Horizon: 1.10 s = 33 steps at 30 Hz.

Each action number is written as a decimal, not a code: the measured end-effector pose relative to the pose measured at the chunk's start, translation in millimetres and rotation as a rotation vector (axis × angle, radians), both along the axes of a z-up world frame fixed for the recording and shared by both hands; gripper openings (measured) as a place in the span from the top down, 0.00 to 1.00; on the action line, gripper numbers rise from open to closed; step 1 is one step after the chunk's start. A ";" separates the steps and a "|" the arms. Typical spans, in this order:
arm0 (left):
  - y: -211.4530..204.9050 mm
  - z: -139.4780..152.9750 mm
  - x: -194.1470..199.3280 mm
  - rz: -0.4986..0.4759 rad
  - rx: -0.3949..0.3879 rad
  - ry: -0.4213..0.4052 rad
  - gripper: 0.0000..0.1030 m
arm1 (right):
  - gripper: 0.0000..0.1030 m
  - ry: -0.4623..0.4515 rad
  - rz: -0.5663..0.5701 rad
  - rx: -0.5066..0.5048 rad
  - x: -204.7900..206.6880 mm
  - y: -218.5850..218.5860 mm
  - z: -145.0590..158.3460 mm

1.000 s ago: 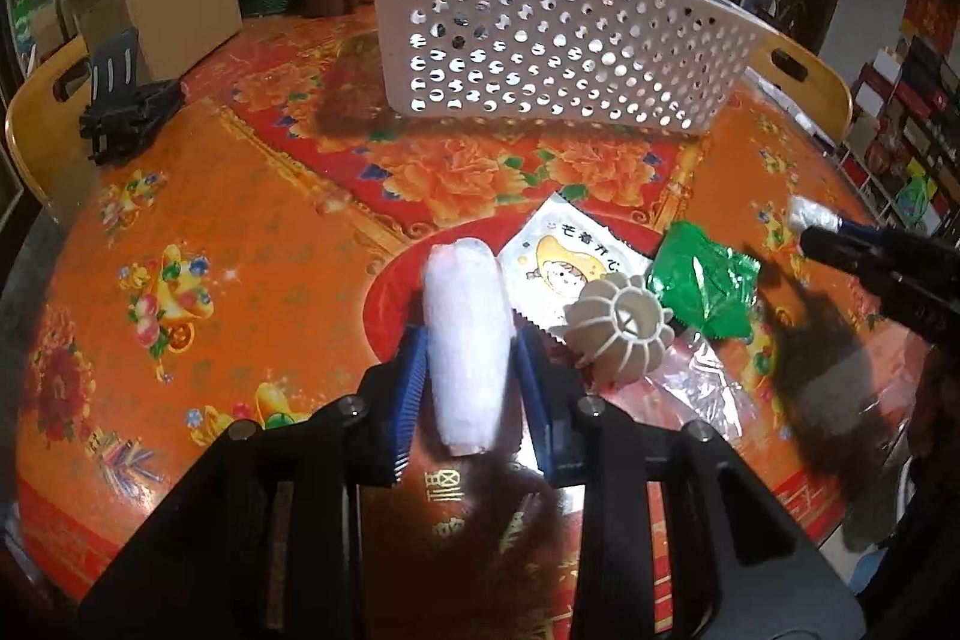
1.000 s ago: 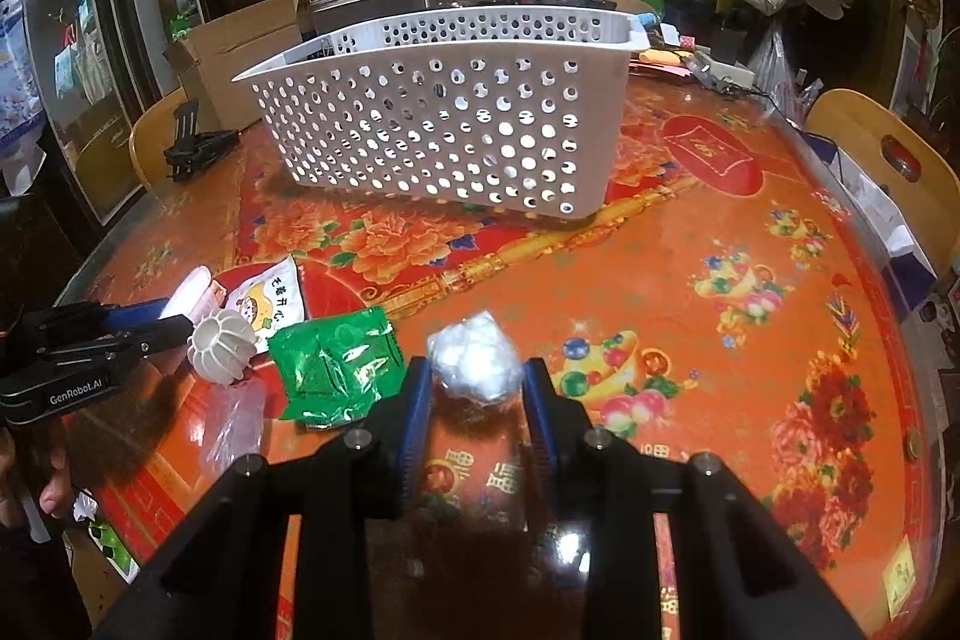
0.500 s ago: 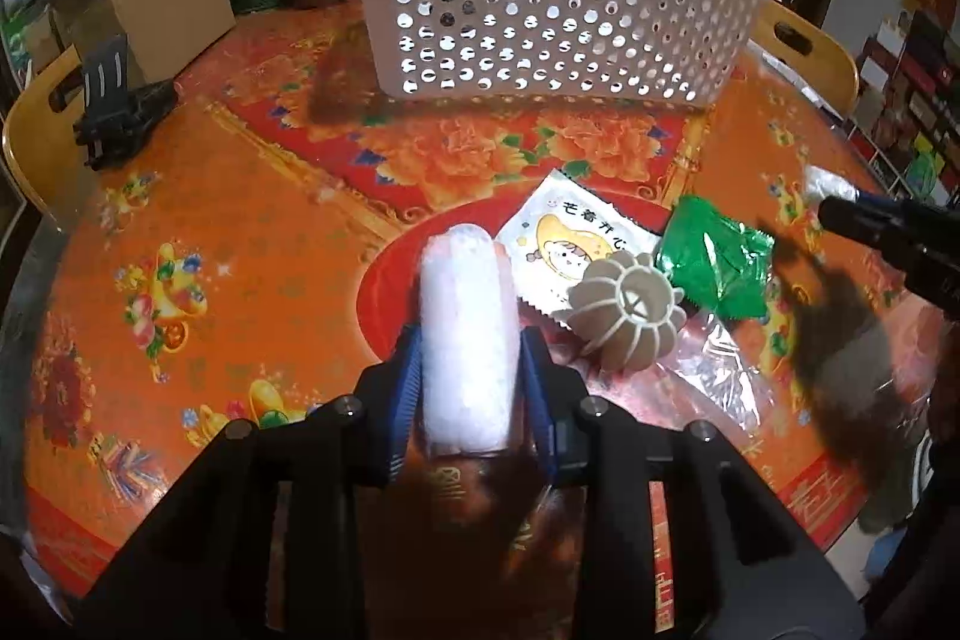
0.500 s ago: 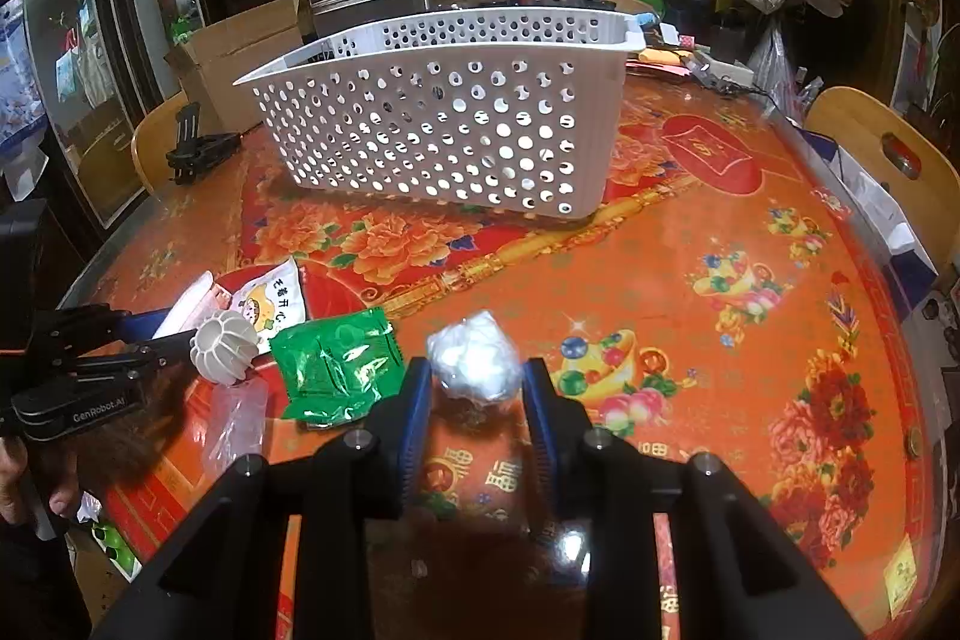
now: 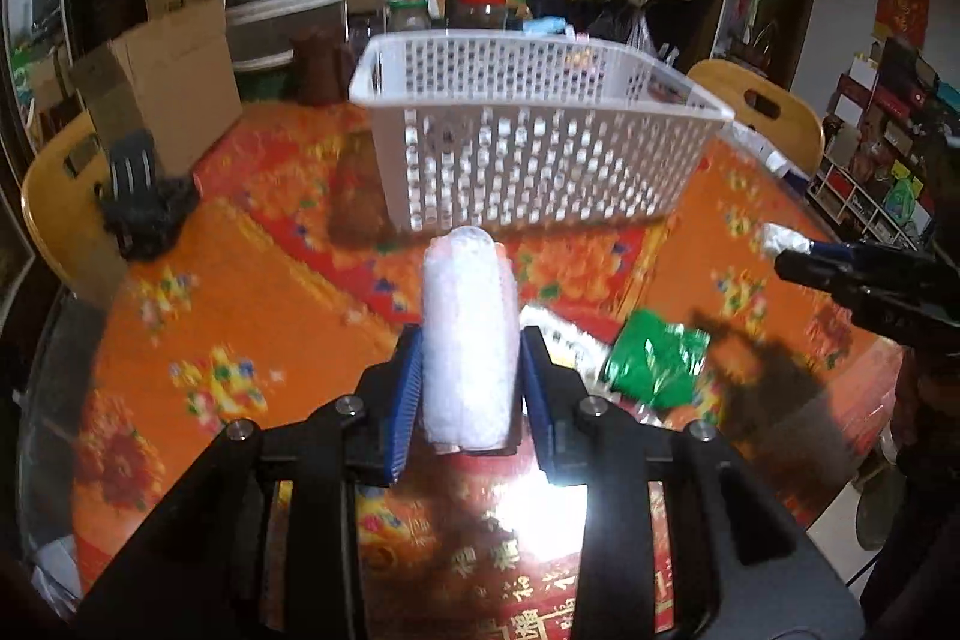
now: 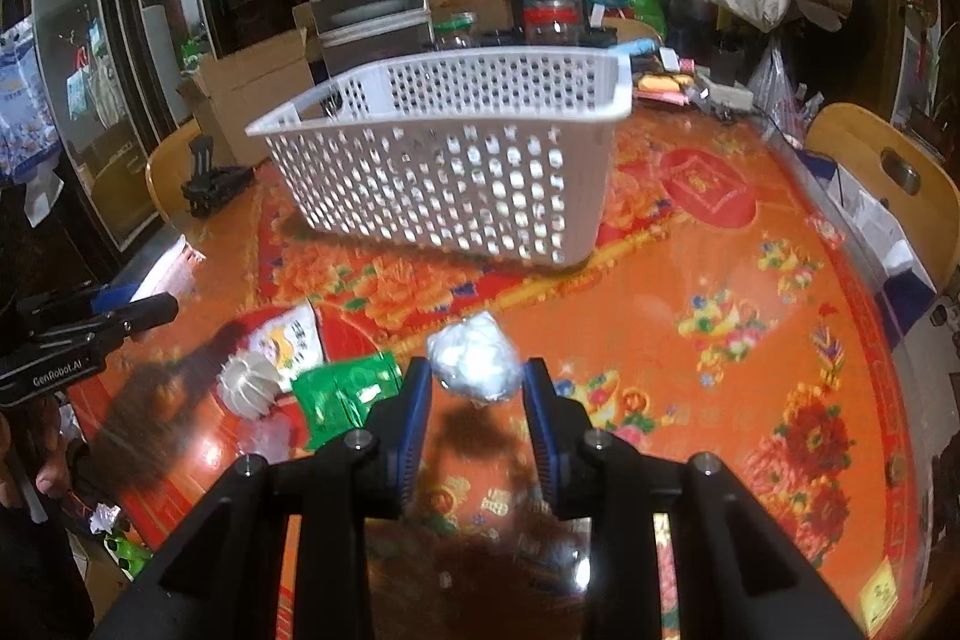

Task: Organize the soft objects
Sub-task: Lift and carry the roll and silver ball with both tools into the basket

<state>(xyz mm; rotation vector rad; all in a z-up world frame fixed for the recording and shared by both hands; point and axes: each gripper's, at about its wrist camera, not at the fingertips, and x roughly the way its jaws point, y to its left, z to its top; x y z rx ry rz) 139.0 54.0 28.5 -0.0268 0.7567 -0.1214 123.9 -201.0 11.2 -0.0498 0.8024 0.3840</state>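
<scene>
The white roll [image 5: 470, 334] is sitting pinched in the left claw [image 5: 470, 388], its long axis pointing straight ahead at the white basket [image 5: 534, 142] just beyond. The right claw [image 6: 477, 400] is squeezing a crumpled white ball [image 6: 476, 358]; its basket lies ahead, slightly leftward, farther off.
</scene>
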 end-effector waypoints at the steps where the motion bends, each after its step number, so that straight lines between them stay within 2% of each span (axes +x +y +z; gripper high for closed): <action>1: 1.2 9.0 1.4 -0.004 -0.002 -0.013 0.71 | 0.71 -0.008 0.003 0.003 1.0 0.5 5.0; 10: 6.0 79.1 31.3 -0.035 -0.043 -0.084 0.71 | 0.71 -0.087 0.037 0.025 18.0 11.0 60.1; 17: 3.7 109.8 85.5 -0.041 -0.073 -0.067 0.71 | 0.71 -0.099 0.034 -0.038 68.7 27.8 91.5; 19: 0.9 112.9 104.7 -0.037 -0.067 -0.053 0.71 | 0.71 -0.102 0.021 -0.059 85.8 30.5 94.1; 24: -11.0 108.9 158.6 -0.039 -0.022 0.002 0.71 | 0.71 -0.042 -0.006 -0.055 135.8 32.2 84.7; 33: -19.0 64.8 244.9 0.019 -0.001 0.160 0.71 | 0.71 0.079 -0.027 -0.126 201.6 48.4 50.9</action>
